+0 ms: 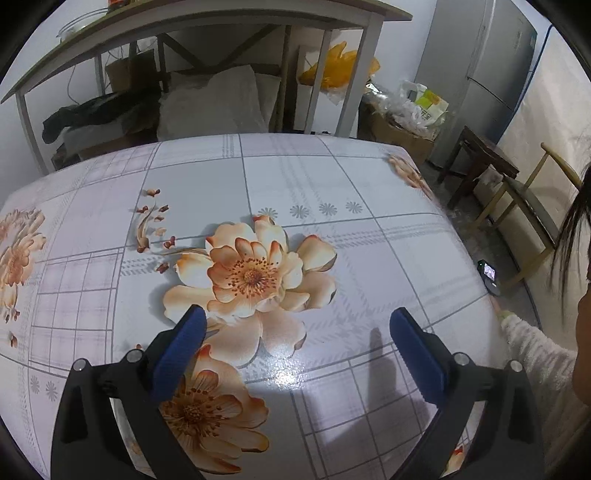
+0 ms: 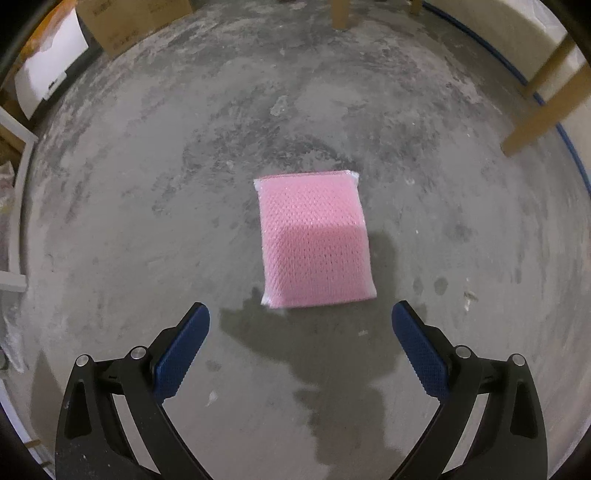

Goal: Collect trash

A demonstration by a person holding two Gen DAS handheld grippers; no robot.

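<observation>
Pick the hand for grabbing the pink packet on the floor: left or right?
Right. The right gripper points down at the pink packet on the concrete floor, jaws open. The left gripper faces only the floral tablecloth.

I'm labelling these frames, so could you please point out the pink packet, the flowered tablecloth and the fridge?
pink packet (image 2: 314, 240), right wrist view, middle of its top face
flowered tablecloth (image 1: 207, 184), left wrist view, bare checked patch
fridge (image 1: 480, 70), left wrist view, upper door

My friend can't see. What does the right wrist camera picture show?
A pink bubble-wrap pouch lies flat on a grey concrete floor. The right tongs hang open just above its near edge, blue pads apart, holding nothing. Cardboard boxes and wooden furniture legs edge the view.
</observation>
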